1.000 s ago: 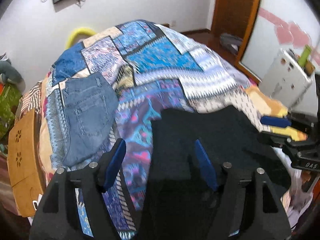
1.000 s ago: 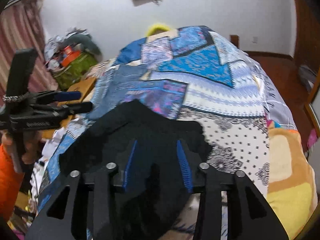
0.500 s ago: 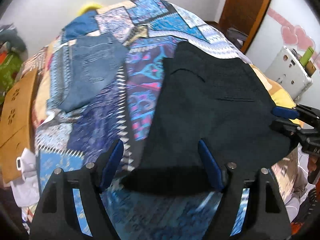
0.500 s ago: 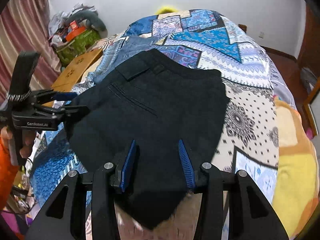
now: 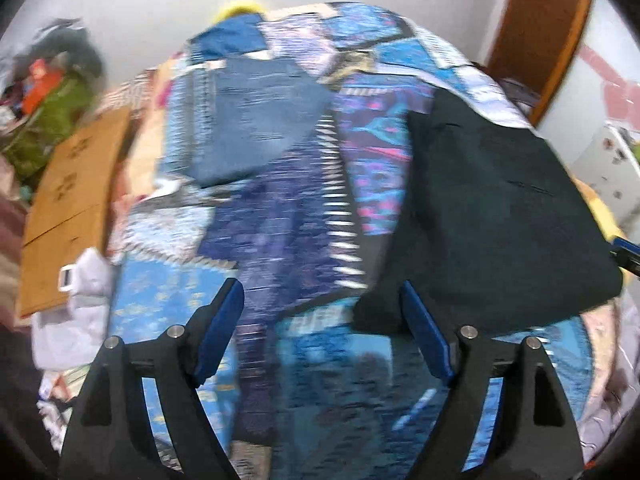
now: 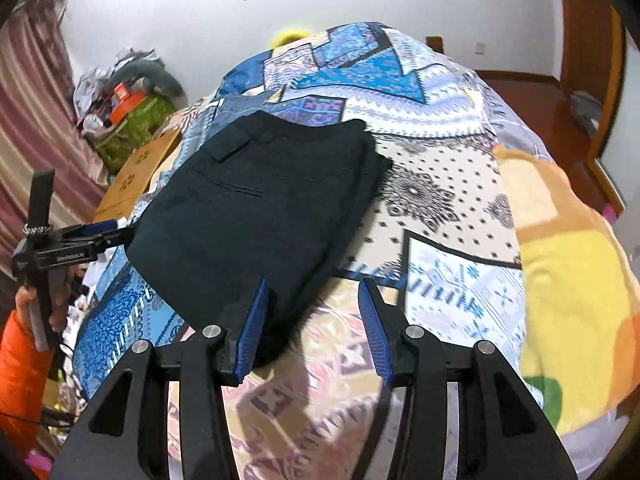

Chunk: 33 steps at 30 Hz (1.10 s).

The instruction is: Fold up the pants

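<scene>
Patchwork bedding covers the bed (image 6: pixel 448 208), on which the folded black pants (image 6: pixel 256 208) are laid at centre-left of the right wrist frame. Left gripper (image 5: pixel 324 336) jaws have just been opening, nothing between them; right gripper (image 6: pixel 316 324) jaws are seen apart, gripping nothing.

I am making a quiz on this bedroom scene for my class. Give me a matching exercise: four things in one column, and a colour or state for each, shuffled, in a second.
Things:
1. black pants
2. blue jeans
3. left gripper
4. sleeve

States:
A. orange
B. jaws open, nothing between them
C. folded, on the bedspread nearest the right gripper
D. folded, farther up the bed

Pairs: 1-C, 2-D, 3-B, 4-A
</scene>
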Tool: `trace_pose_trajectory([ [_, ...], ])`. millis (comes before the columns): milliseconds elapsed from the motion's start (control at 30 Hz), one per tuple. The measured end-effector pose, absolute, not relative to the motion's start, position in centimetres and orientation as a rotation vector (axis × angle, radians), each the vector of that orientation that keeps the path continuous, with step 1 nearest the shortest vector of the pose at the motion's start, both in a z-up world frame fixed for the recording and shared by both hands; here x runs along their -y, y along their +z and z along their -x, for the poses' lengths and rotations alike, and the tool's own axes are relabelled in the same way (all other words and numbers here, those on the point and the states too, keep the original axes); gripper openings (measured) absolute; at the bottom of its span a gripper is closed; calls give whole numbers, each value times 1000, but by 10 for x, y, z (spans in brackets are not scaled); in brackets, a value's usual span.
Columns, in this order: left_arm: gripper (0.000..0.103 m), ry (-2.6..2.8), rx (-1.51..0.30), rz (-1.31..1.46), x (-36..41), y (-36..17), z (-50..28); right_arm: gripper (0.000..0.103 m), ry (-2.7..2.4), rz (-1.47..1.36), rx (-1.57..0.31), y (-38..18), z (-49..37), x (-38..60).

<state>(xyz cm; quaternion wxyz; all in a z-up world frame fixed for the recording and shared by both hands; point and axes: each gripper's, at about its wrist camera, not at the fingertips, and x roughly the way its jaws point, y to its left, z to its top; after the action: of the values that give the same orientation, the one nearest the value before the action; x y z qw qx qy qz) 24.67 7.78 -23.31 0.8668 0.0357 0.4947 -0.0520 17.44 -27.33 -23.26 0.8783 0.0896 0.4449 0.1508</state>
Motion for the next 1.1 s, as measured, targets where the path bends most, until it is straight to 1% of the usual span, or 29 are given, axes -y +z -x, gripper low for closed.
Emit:
trace_pose_trajectory([
  [100,77,-38,-1052,-77,-98,-232,-249,42,258,-162,-935,-234,-172,283],
  [167,77,-23,-1045,-85,-104,-227,-251,44,239,-192,-947,-237,-174,293],
  [333,77,-81,-979,-74,-89,-199,-261,45,225,-263,-912,-228,-180,308],
  [400,81,-128,-959,-74,-75,-190,-271,50,236,-286,-889,-222,-182,310],
  [467,83,-179,-951,-81,-56,-185,-282,59,245,-294,-864,-217,-188,307],
  [500,83,-198,-954,-84,-48,-184,-288,61,253,-292,-855,-214,-190,303],
  [700,90,-301,-1053,-116,-1,-206,-329,71,308,-290,-881,-223,-211,281],
  [900,91,-367,-1200,-61,15,-240,-368,71,337,-332,-982,-255,-233,275],
  [1033,95,-407,-1254,-61,22,-250,-384,71,376,-382,-1024,-267,-244,276],
  [1100,96,-436,-1268,-73,27,-254,-390,73,401,-393,-1027,-269,-250,276],
])
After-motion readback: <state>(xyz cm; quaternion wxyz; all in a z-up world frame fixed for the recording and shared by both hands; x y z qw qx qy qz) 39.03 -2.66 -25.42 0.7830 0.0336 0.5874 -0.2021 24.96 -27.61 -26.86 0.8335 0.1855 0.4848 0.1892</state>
